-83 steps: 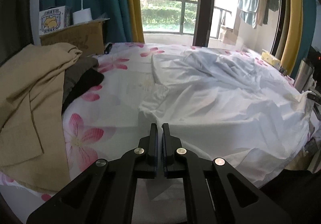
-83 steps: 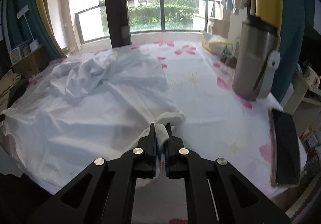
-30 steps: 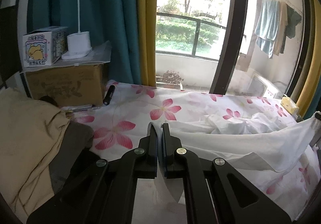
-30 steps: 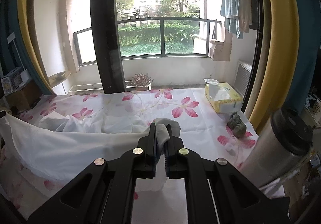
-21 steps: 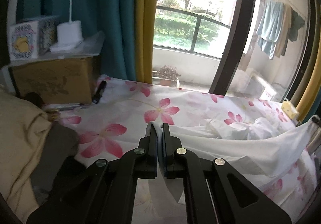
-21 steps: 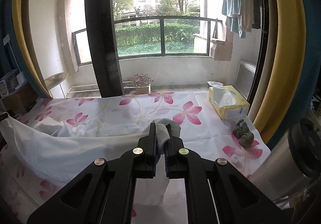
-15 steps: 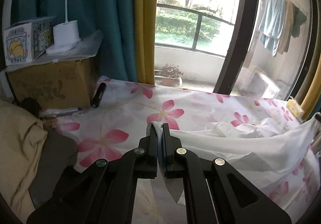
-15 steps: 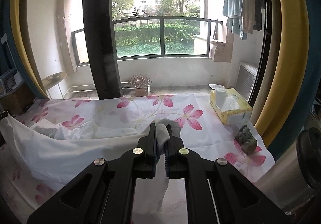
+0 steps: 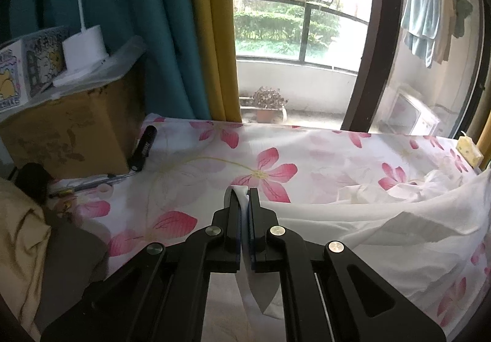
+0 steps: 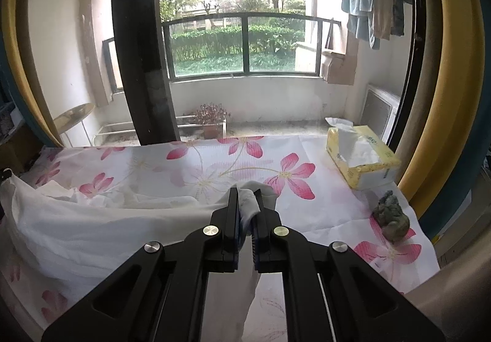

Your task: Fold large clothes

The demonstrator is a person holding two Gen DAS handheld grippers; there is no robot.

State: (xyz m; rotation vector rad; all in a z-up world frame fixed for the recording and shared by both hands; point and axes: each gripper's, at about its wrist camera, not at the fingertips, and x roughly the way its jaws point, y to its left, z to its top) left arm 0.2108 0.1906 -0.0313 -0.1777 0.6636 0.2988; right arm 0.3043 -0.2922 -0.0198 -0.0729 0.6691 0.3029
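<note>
Both claws pinch the white garment [image 9: 383, 219]: left gripper [image 9: 244, 201] pressed together on one edge, right gripper [image 10: 245, 201] clamped on a bunched corner. Cloth hangs lifted between them over the floral bed [image 10: 214, 164], its rest trailing on the sheet toward the bed's middle. Fabric looks thin, light, limp, likely slippery; hold corners or hem and keep tension. Tissue box [image 10: 362, 158] sits at the far right edge.

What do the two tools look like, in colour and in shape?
Both the left tool and the right tool are matte black, with two flat parallel fingers on angled linkage arms joined by round silver rivets. No cables, markings or sleeves show.
</note>
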